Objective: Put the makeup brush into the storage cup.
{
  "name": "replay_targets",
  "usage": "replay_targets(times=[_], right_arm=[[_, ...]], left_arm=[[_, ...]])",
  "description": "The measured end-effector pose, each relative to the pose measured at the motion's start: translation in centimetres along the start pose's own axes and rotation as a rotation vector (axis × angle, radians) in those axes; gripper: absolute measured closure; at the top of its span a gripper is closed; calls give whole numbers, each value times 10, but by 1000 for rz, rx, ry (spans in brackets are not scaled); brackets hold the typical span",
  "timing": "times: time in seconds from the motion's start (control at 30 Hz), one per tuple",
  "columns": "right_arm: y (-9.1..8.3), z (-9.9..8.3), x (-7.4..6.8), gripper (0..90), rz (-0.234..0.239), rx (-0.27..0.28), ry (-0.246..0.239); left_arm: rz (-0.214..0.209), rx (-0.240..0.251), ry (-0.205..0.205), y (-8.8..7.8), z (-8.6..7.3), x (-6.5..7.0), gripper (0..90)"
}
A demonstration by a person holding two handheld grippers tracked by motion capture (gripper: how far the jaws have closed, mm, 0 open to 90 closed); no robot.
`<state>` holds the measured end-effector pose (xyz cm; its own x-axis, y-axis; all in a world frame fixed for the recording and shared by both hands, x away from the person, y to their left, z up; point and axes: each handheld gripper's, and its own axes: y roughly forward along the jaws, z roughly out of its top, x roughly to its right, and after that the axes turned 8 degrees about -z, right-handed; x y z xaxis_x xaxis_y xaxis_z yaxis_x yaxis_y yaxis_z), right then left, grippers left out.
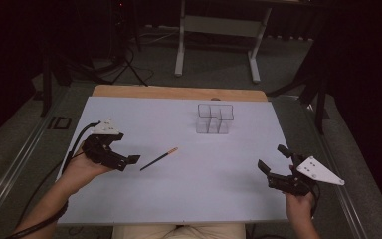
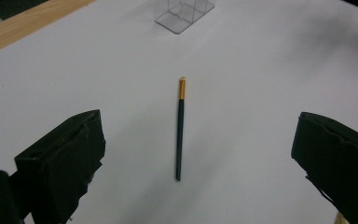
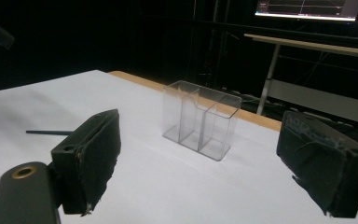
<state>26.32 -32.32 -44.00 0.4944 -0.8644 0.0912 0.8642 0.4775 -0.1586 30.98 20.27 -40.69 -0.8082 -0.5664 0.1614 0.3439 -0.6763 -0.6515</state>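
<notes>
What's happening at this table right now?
A person sits at a white table with tongs in each hand. The left tongs are open and point at a thin brush lying flat, not yet touched. The right tongs are open too, facing a clear divided box that stands empty farther back. Nothing is held yet.

The slim dark green brush handle point(image 2: 180, 140) carries a gold band and a pale tip. The clear, colourless plastic divided box point(image 3: 200, 119) stands on the plain white counter point(image 1: 179, 189), edged in light wood at the far side. Both grippers' fingers point(image 2: 65, 163) are matt black.
</notes>
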Motion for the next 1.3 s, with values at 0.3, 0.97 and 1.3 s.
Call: replay_targets(times=[0.3,0.97,1.3], right_arm=[[-2,0,0,136,-4,4,-3],[-2,1,0,136,3,4,-4],[-3,0,0,136,3,0,-5]], left_arm=[[-27,-80,28,17,11,1,33],[-40,-265,56,54,36,0,44],[-57,-339,81,70,47,-2,76]])
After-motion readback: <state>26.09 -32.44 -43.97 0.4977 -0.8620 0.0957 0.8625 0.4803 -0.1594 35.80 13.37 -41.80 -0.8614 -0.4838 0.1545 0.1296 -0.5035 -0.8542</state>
